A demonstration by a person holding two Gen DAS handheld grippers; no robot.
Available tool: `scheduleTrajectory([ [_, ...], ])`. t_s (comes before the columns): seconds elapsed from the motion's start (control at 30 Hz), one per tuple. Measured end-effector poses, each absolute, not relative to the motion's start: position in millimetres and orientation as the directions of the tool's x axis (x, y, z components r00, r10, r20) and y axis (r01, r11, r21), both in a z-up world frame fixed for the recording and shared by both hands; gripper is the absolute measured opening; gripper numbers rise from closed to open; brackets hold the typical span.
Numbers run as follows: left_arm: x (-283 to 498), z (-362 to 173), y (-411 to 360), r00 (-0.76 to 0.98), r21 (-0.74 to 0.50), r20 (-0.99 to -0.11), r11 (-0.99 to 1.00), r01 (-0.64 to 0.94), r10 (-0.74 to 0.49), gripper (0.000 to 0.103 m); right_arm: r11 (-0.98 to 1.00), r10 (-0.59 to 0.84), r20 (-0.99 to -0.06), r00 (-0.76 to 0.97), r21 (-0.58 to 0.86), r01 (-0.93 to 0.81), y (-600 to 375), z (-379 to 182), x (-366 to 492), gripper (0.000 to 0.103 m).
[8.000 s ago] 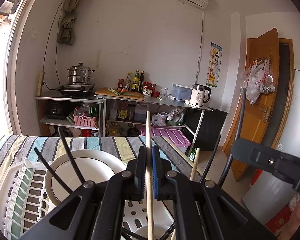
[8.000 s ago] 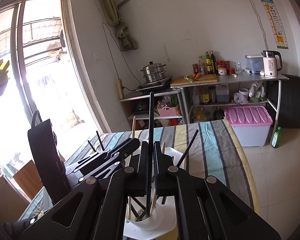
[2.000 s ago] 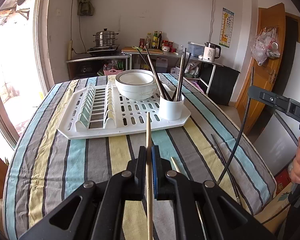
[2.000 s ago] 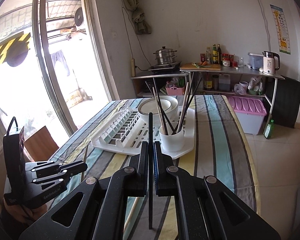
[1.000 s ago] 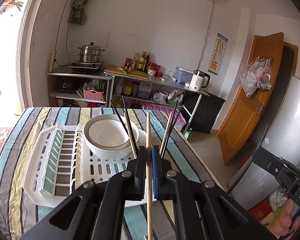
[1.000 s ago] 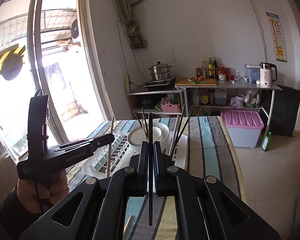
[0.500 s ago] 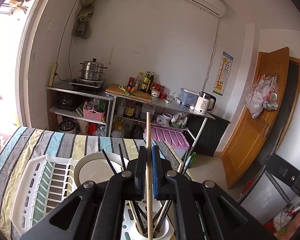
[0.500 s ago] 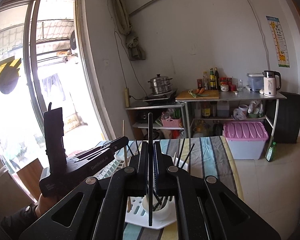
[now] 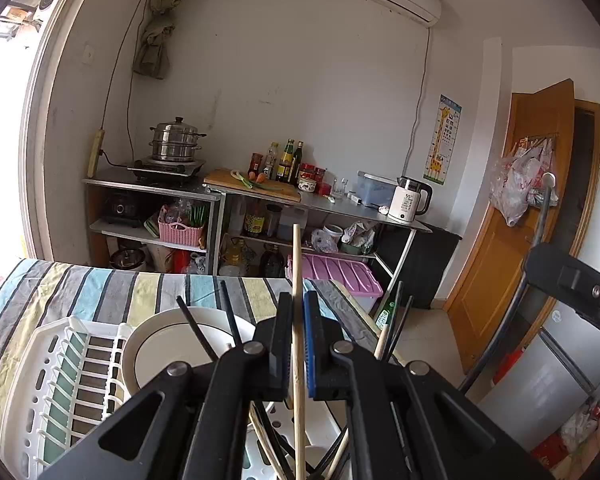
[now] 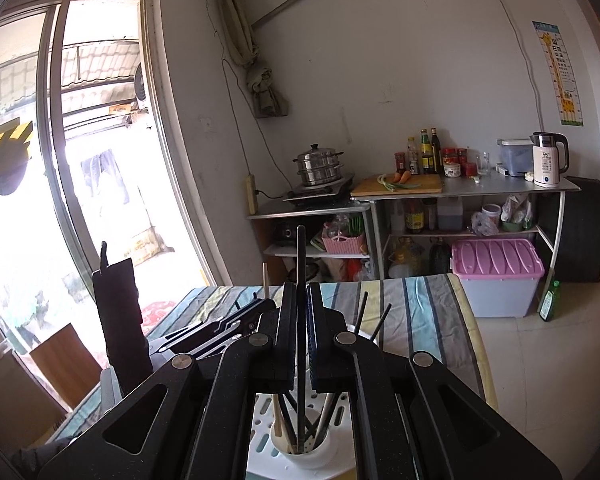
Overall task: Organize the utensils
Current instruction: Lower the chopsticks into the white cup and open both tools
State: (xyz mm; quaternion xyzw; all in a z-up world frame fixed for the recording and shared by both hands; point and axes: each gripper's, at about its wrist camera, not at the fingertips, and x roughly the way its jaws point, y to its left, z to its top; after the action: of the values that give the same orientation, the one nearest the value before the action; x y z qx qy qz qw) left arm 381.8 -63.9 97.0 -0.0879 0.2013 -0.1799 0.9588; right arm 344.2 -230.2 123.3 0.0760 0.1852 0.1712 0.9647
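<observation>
My left gripper point(image 9: 298, 340) is shut on a wooden chopstick point(image 9: 297, 280) held upright, its lower end reaching down toward the white utensil cup point(image 9: 316, 456) below. My right gripper point(image 10: 299, 332) is shut on a black chopstick point(image 10: 300, 264) held upright, its lower end inside the white utensil cup point(image 10: 306, 454). The cup holds several black and wooden chopsticks and stands on the white dish rack point(image 9: 52, 392). The left gripper also shows in the right wrist view point(image 10: 220, 330), just left of my right gripper. The right gripper's body shows in the left wrist view point(image 9: 572, 284).
A white bowl point(image 9: 168, 356) sits in the dish rack on the striped tablecloth point(image 9: 100, 288). Behind the table stand metal shelves with a steamer pot point(image 9: 176, 144), bottles, a cutting board and a kettle point(image 9: 410, 200). A pink-lidded bin point(image 10: 496, 276) is on the floor.
Both grippers have come closer over the utensil cup and lowered. The black chopstick's tip now sits in the cup and the wooden chopstick hangs just over it.
</observation>
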Motion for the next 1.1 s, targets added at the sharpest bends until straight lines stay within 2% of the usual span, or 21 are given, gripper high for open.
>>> scheduleTrajectory([
  [0.67, 359, 66, -58, 0.848, -0.187, -0.415, 0.943, 0.274, -0.329, 0.006, 0.942, 0.318, -0.45, 0.835, 0.247, -0.226, -242, 76, 371, 0.004],
  [1.0, 356, 67, -56, 0.852, -0.176, -0.432, 0.954, 0.242, -0.296, 0.008, 0.937, 0.331, -0.458, 0.825, 0.263, -0.229, -247, 78, 373, 0.005],
  [1.07, 354, 69, -55, 0.854, -0.178, -0.425, 0.953, 0.246, -0.3, 0.008, 0.935, 0.335, -0.451, 0.827, 0.267, -0.233, -247, 79, 370, 0.007],
  [1.1, 353, 69, -54, 0.853, -0.182, -0.425, 0.952, 0.246, -0.302, 0.008, 0.936, 0.333, -0.449, 0.829, 0.268, -0.23, -248, 79, 369, 0.012],
])
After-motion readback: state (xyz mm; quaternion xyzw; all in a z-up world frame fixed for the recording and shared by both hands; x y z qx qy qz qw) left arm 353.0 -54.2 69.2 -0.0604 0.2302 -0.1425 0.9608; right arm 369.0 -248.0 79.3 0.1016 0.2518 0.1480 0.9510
